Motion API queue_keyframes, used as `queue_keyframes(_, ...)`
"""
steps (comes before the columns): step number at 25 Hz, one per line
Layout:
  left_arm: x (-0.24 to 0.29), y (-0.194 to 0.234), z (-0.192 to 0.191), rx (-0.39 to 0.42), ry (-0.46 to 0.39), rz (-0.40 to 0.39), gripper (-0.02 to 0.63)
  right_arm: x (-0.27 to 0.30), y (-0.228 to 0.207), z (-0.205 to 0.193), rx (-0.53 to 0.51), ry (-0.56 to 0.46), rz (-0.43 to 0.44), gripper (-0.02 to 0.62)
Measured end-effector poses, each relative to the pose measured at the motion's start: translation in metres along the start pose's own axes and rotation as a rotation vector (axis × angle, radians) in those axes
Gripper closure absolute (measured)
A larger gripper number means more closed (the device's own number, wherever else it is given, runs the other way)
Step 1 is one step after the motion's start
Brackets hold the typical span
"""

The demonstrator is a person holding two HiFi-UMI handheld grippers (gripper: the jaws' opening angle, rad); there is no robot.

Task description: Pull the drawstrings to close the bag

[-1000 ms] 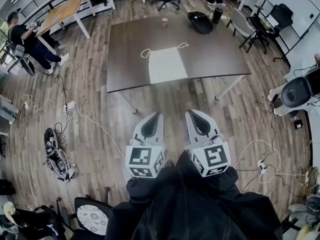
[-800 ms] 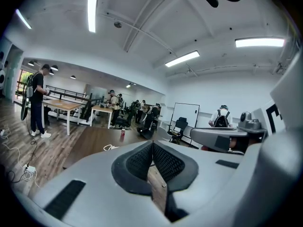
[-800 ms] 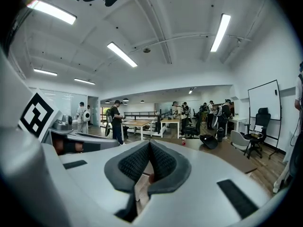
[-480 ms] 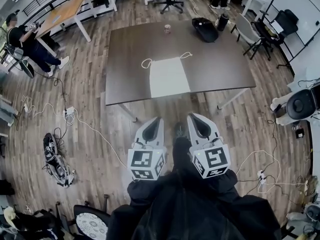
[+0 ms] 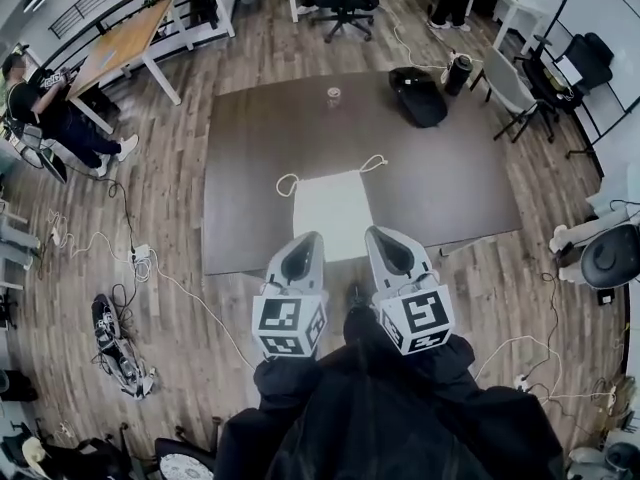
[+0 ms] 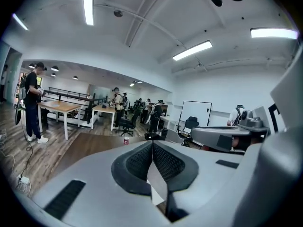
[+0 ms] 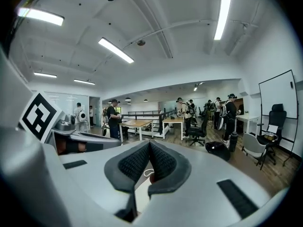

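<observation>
A white drawstring bag (image 5: 333, 214) lies flat on the dark table (image 5: 250, 158), near its front edge. Its cord forms one loop (image 5: 287, 183) at the bag's far left corner and another loop (image 5: 375, 163) at its far right corner. My left gripper (image 5: 309, 240) and right gripper (image 5: 377, 235) are held side by side just before the table's front edge, both shut and empty, their tips over the bag's near end. Between the right gripper's pads (image 7: 161, 162) in the right gripper view a bit of white cord (image 7: 147, 173) shows.
A black backpack (image 5: 418, 95) and a small can (image 5: 333, 95) rest at the table's far side. Office chairs (image 5: 520, 83), a bottle (image 5: 459, 71) and desks (image 5: 115, 48) stand around. Cables (image 5: 150, 268) trail on the wooden floor to the left. A person (image 5: 50, 108) stands far left.
Both grippers have travelled forward across the floor to the table's front edge. The table and bag now sit much closer in the head view.
</observation>
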State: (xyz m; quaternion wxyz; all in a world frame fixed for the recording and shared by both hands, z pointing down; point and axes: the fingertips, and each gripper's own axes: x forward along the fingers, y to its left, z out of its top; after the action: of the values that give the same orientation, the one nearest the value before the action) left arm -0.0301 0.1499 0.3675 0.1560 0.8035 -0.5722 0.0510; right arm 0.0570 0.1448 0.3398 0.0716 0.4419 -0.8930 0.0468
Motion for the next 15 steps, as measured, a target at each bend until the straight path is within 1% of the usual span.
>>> queue_keyframes(4,0.064,0.013,0.019,-0.007,0.006,0.014,0.573,0.048,-0.044,0.011,-0.009,0.014,0.018,0.574)
queue_keyframes(7,0.103,0.022,0.024,-0.020,0.028,0.028,0.573,0.078,-0.071,0.010,-0.009,0.031,0.039,0.574)
queue_keyframes(11,0.137,0.039,0.026,-0.037,0.053,0.065,0.572,0.110,-0.098,0.009,-0.003,0.056,0.058,0.574)
queue_keyframes(15,0.156,0.060,0.019,-0.051,0.086,0.102,0.572,0.134,-0.112,0.000,0.012,0.084,0.068,0.574)
